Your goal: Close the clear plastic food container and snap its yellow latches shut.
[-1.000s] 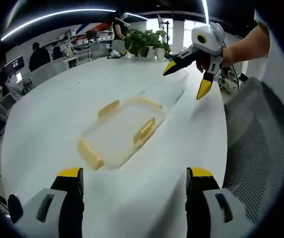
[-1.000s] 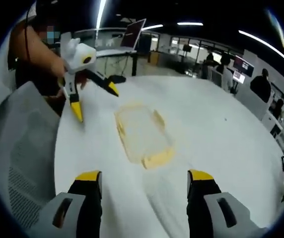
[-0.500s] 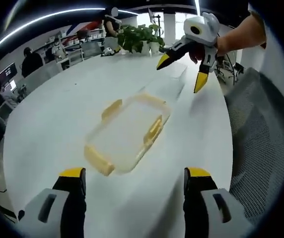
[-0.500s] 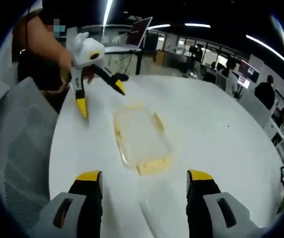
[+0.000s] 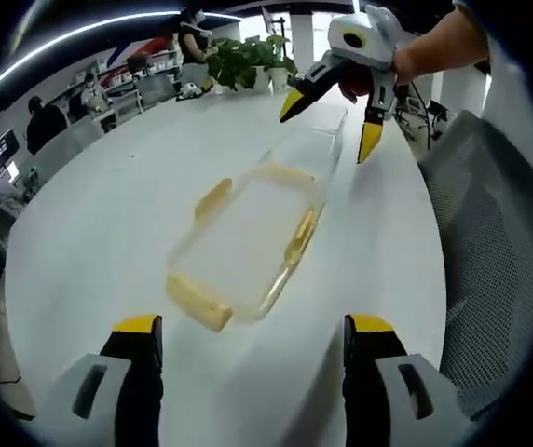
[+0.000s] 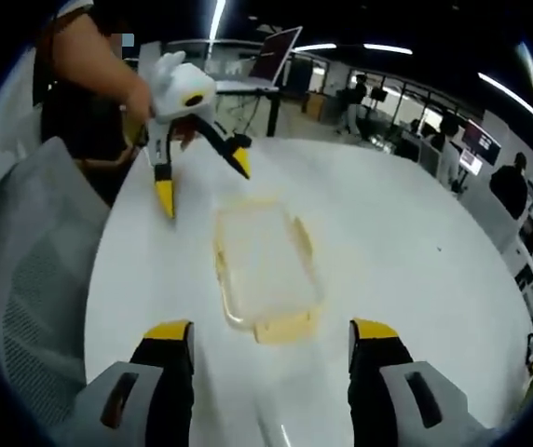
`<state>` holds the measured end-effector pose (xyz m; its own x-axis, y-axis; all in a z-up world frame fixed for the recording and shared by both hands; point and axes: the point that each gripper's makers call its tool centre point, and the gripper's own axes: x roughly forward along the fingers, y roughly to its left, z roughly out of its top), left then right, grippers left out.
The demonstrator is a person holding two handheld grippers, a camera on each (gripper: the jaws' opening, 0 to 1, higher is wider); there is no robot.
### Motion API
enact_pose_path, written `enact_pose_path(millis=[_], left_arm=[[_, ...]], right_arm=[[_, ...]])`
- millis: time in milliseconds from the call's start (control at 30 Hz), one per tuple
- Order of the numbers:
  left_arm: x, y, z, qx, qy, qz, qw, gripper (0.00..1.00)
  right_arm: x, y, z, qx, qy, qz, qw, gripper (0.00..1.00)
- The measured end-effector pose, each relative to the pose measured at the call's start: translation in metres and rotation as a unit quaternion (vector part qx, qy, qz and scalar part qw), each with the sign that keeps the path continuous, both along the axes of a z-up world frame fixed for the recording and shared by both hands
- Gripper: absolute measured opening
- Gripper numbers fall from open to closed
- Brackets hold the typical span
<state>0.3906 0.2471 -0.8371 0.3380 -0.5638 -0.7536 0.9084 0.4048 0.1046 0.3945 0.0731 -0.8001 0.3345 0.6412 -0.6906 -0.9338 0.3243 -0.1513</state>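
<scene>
Two hand-held grippers are hovering over the white worktop (image 5: 89,233), both with jaws spread wide and gripping nothing. The left hand-held gripper (image 5: 245,328) is sitting at one short end of the clear container (image 5: 248,244), and the right hand-held gripper (image 6: 259,332) is sitting at the opposite short end, each pointing at the other across it. In the left gripper view the right hand-held gripper is appearing at the far end, above a clear piece (image 5: 318,154) that looks like the lid; whether the lid is hinged to the container or lying loose beside it is not readable.

Main risk, as a judgement: the lid is nearly invisible against the white worktop, so a jaw may be missing its edge or pinching it crooked. Light plastic on a smooth top will probably be sliding under a one-sided push. A misaligned lid would be keeping the latches from snapping.

The container is lying flat, well in from the worktop edges and nearer the edge by the mesh chair (image 5: 499,270). It is rectangular, shallow and transparent, apparently empty. The yellow latches (image 5: 198,303) are showing on the near end and on both long sides, flared outward, not yet clipped.
</scene>
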Motion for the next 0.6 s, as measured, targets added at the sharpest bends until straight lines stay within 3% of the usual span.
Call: enact_pose_path(millis=[600], left_arm=[[0.020,0.002,-0.004,0.049,-0.009,-0.059,0.9970,0.77]], right_arm=[[0.010,0.009,-0.015,-0.054,0.018,0.045,0.9974,0.62]])
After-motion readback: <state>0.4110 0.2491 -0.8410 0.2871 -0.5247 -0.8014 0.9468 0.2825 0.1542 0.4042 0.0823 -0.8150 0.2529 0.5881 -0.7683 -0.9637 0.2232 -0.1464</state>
